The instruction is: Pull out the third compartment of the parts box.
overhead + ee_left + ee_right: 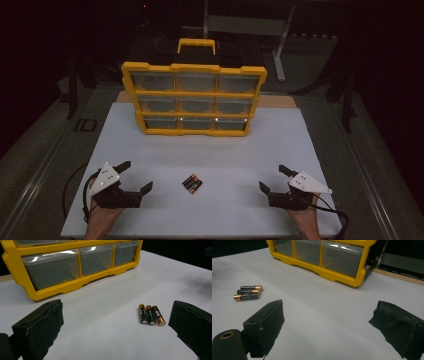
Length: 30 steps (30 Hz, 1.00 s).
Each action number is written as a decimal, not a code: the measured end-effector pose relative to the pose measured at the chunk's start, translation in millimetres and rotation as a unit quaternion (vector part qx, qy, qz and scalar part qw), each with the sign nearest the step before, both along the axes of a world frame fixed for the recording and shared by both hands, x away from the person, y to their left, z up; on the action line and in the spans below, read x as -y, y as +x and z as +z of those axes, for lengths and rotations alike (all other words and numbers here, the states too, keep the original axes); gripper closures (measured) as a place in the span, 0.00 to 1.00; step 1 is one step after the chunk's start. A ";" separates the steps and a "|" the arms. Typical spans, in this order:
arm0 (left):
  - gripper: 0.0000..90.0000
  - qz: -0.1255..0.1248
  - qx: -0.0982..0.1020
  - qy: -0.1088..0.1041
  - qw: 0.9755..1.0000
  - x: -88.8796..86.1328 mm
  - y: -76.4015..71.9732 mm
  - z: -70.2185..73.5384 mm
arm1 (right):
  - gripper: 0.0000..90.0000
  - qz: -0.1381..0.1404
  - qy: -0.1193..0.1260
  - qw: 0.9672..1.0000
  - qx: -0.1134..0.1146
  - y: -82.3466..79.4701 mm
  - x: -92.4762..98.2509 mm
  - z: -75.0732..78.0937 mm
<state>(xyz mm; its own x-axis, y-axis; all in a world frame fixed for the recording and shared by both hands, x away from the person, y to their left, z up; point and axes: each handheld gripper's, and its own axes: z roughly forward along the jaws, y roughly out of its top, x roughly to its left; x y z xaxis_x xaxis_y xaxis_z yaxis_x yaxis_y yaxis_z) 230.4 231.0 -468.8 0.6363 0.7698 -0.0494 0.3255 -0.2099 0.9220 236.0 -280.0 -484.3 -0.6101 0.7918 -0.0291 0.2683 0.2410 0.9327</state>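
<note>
Your high view is dim overall: only the white bench (210, 150) top is lit, everything around it falls to near black. Light looks like it comes from above; small glare spots sit on the bottom drawer fronts of the yellow organizer (194, 97). That view is soft and low-res, so the batteries (192, 183) read as a dark smudge with no label detail. Both gripper views are brighter and sharper mid-frame: you can read the batteries (151, 314) clearly there. Near jaws are soft at the bottom edges. Glare streaks on the clear drawer tops. Shadows on the bench are faint and diffuse.
</note>
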 end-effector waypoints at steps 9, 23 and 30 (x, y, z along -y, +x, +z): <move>0.00 -0.002 0.000 0.014 1.000 3.4 7.2 -2.1 | 0.10 0.000 0.002 1.000 0.001 0.7 -2.2 1.2; 0.00 0.002 -0.009 0.018 1.000 4.0 6.8 -4.7 | 0.10 -0.001 0.002 1.000 0.000 5.9 -14.3 20.7; 0.00 -0.001 -0.010 0.022 1.000 7.2 5.6 -6.0 | 0.10 0.005 -0.010 1.000 0.009 15.9 -25.8 36.5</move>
<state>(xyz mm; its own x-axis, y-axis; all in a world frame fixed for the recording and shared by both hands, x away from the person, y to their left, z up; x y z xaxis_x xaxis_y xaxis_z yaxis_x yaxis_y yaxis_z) 236.0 223.9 -474.8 0.6372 0.7701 -0.0295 0.3441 -0.2500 0.9050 251.9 -254.2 -447.8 -0.6171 0.7849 -0.0564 0.2486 0.2624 0.9324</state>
